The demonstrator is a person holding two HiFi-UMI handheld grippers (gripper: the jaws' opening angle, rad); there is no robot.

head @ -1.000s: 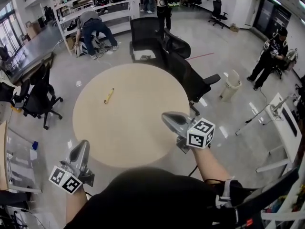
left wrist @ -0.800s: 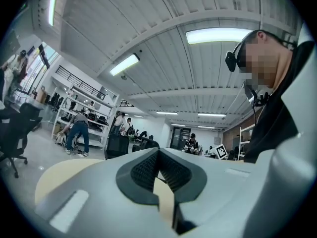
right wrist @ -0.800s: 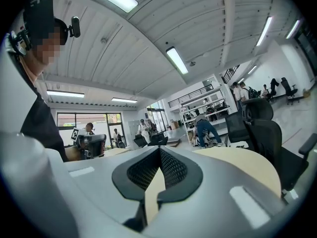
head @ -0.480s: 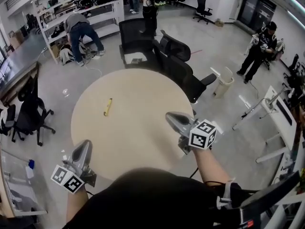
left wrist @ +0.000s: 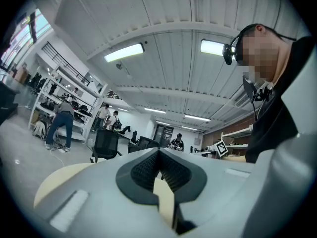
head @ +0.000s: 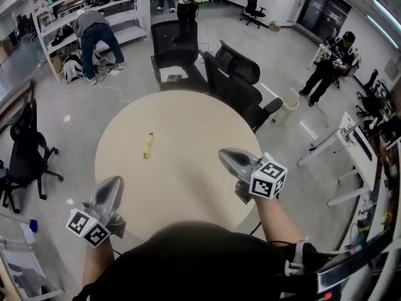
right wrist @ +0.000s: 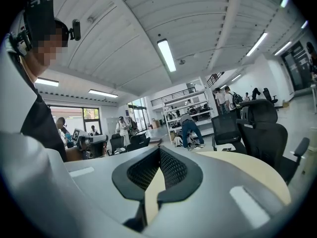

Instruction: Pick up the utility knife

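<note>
Left gripper (head: 113, 182) closed, empty, utility knife (head: 148, 145) well ahead on table (head: 194, 124)

Both arms are stuck out in front of the body, elbows bent, one claw in each hand. The left claw (head: 113, 183) is tucked closer in and the right claw (head: 227, 155) reaches further forward. Both point pretty much level, tips angled a bit toward each other. Jaws are pressed together on both, with nothing pinched between. The left forearm (head: 94, 265) and right forearm (head: 274, 219) are bare.
</note>
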